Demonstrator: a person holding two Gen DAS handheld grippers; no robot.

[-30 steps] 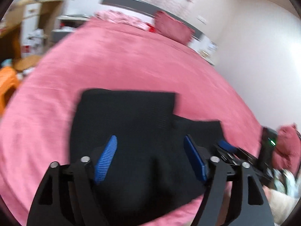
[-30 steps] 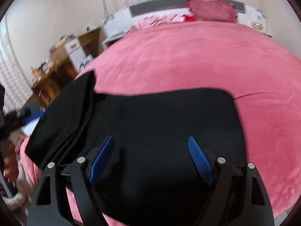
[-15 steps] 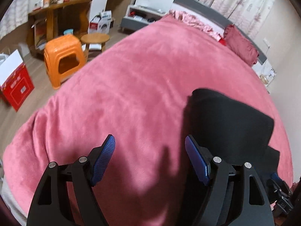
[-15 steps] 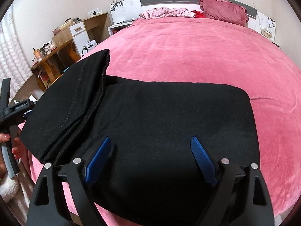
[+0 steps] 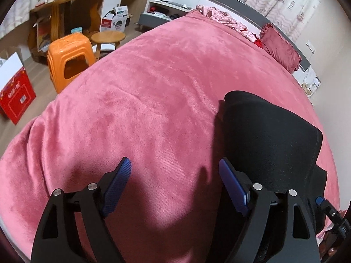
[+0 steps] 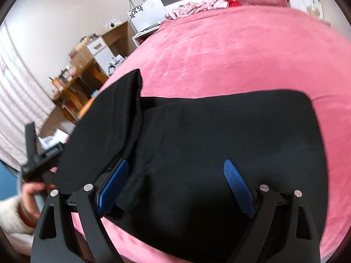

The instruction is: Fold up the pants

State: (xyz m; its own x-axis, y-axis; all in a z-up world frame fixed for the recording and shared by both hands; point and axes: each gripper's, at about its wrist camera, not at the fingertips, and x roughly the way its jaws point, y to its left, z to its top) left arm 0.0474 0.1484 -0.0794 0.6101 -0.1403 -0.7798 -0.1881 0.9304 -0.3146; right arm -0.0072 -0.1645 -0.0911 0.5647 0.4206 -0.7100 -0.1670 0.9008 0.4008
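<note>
Jaws of the left gripper (image 5: 173,171) are opening over bare bed (image 5: 153,87); the right gripper (image 6: 175,173) hangs wide, gripping nothing. The black pants (image 6: 219,135) lie folded near the bed's edge. Best pinch both layers at the protruding end, then fold evenly.

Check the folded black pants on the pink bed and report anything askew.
The black pants are folded unevenly: one narrow flap juts past the main block toward the bed's left edge instead of lying flush.
</note>
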